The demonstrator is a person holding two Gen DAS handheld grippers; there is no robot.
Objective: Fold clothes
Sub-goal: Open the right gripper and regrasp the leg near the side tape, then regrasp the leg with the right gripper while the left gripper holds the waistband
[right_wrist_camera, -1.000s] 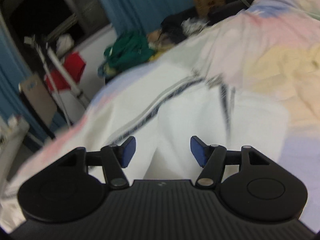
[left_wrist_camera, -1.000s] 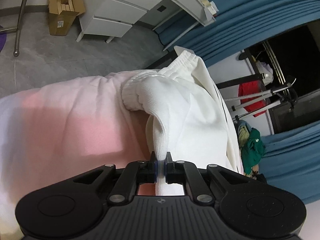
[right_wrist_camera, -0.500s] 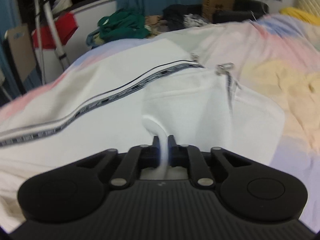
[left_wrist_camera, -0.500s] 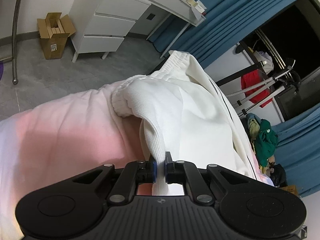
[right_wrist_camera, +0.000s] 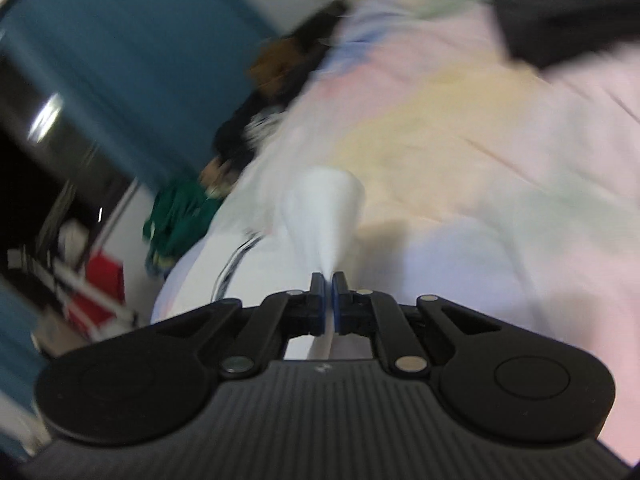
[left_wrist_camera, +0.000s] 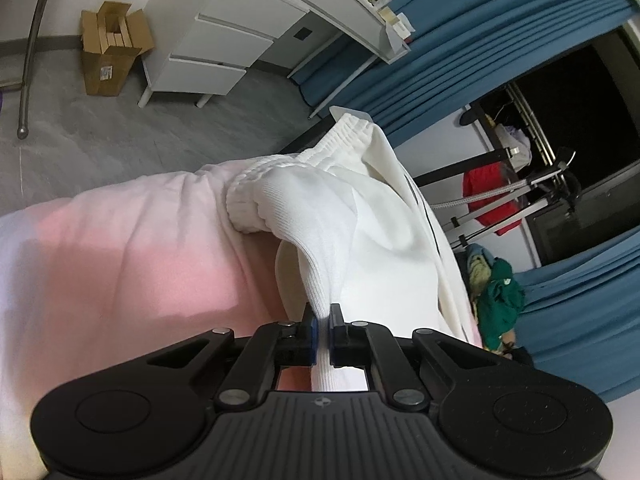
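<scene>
A white jacket (left_wrist_camera: 352, 216) with ribbed cuffs and a dark zipper stripe lies on a pastel bedspread (left_wrist_camera: 120, 264). My left gripper (left_wrist_camera: 320, 318) is shut on a ribbed fold of it, and the cloth rises from the jaws toward a bunched cuff (left_wrist_camera: 248, 204). In the blurred right wrist view, my right gripper (right_wrist_camera: 329, 280) is shut on a pulled-up peak of the white jacket (right_wrist_camera: 324, 208), lifted off the bedspread (right_wrist_camera: 460, 168). The dark stripe shows to its left.
A white drawer unit (left_wrist_camera: 224, 48) and a cardboard box (left_wrist_camera: 112, 52) stand on the grey floor beyond the bed edge. Blue curtains (left_wrist_camera: 460, 40), a rack with a red garment (left_wrist_camera: 492, 188) and a green clothes pile (left_wrist_camera: 500, 296) lie at the right. A dark item (right_wrist_camera: 560, 8) rests on the bed.
My right gripper went from open to shut on the white jacket and has lifted and swung it, blurring the view. The left gripper stayed shut on its fold and shifted slightly.
</scene>
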